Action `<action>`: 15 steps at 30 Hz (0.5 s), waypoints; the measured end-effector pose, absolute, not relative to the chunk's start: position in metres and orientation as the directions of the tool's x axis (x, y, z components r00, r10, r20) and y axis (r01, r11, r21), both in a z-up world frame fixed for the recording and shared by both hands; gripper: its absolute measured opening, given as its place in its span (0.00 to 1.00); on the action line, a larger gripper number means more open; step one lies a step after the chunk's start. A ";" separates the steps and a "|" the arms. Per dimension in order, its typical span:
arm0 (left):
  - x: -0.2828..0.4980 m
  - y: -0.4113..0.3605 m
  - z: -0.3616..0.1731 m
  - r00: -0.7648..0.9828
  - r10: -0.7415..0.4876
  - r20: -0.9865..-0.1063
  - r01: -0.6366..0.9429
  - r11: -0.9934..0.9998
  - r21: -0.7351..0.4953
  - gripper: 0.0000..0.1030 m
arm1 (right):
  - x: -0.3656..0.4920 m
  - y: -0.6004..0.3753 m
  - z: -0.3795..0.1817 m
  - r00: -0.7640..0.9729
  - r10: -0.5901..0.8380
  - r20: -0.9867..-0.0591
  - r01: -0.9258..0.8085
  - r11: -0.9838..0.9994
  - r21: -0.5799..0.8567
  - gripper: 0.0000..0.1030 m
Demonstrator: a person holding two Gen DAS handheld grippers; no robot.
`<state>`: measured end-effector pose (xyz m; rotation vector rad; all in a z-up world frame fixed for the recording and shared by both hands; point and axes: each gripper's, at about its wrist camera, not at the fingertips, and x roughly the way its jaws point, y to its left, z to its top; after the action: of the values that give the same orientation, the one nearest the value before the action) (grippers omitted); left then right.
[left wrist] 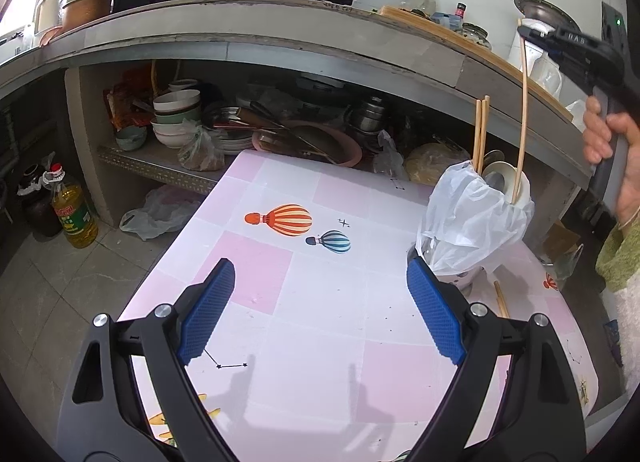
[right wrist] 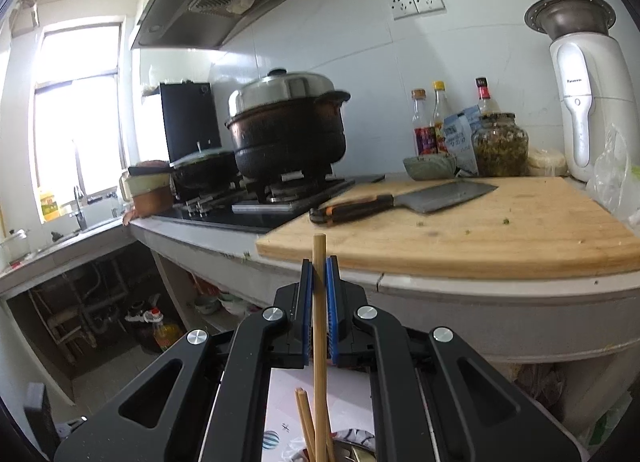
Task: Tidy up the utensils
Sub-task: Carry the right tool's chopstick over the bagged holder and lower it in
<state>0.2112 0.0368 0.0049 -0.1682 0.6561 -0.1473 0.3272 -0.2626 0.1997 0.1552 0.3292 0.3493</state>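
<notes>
A utensil cup [left wrist: 466, 278] wrapped in a white plastic bag [left wrist: 472, 222] stands on the pink checked table [left wrist: 320, 326], at its right side. Two chopsticks [left wrist: 480, 134] stand upright in it beside spoons. My right gripper [left wrist: 528, 32] hangs high above the cup, shut on a long pale chopstick [left wrist: 524, 110] whose lower end dips into the cup. In the right wrist view the right gripper [right wrist: 319, 266] clamps that chopstick [right wrist: 319, 342], with the other chopsticks [right wrist: 304, 422] below. My left gripper [left wrist: 320, 302] stands open and holds nothing, just left of the cup. One more chopstick [left wrist: 501, 298] lies on the table.
A concrete counter [left wrist: 280, 34] runs behind the table, with stacked bowls [left wrist: 176, 114] and pans on the shelf under it. On top sit a black pot [right wrist: 288, 134], a cutting board [right wrist: 480, 230] with a cleaver [right wrist: 400, 202], and jars. An oil bottle [left wrist: 74, 210] stands on the floor.
</notes>
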 end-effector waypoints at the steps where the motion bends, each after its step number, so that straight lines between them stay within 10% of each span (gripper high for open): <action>1: 0.211 0.038 0.004 0.782 -0.188 -0.594 0.081 0.976 -0.201 0.81 | 0.328 -0.262 0.195 0.884 0.359 -0.298 -0.309 0.929 0.202 0.07; 15: 0.210 0.037 0.004 0.780 -0.204 -0.591 0.094 0.973 -0.211 0.81 | 0.321 -0.253 0.140 0.827 0.380 -0.414 -0.326 0.925 0.197 0.07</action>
<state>0.2101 0.0367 0.0038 -0.1744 0.6571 -0.1614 0.3213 -0.2534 0.1397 0.1194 0.4643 0.3754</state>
